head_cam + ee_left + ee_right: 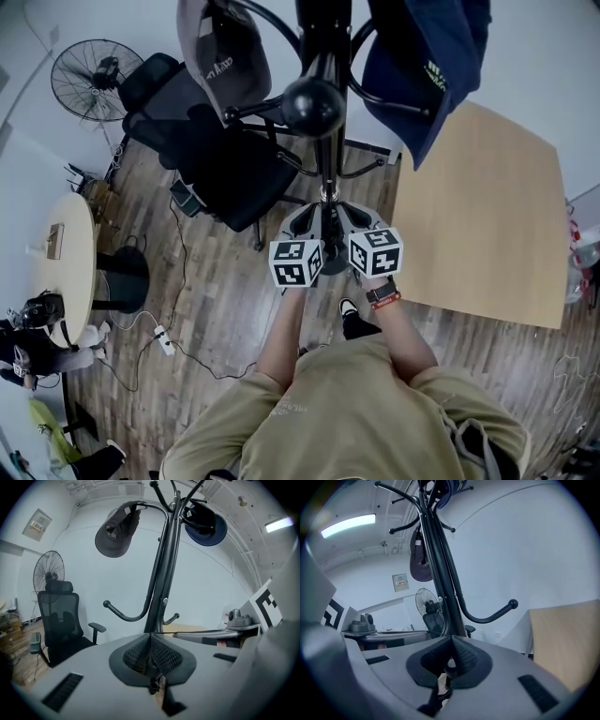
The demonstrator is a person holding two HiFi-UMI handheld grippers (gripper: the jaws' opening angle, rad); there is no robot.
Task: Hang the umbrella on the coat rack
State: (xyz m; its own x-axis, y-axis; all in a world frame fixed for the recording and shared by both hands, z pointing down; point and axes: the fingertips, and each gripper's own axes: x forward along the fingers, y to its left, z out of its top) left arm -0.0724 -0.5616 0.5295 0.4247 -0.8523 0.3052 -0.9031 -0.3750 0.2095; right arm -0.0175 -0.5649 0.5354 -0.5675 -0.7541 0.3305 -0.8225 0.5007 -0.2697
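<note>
The black coat rack (314,105) stands right in front of me, its pole (161,573) (440,573) just beyond both grippers. My left gripper (309,220) (151,651) and right gripper (356,220) (451,656) sit side by side at the pole, both shut. Each pinches a small dark piece under its pads, apparently part of the umbrella (152,684) (438,693), most of which is hidden below the grippers. A curved lower hook (124,613) (492,616) is bare.
A grey cap (225,56) and a navy garment (427,66) hang on upper hooks. A black office chair (216,159) and a fan (94,75) are left of the rack, a wooden table (483,216) to the right. A round table (66,253) and a power strip (164,339) lie at left.
</note>
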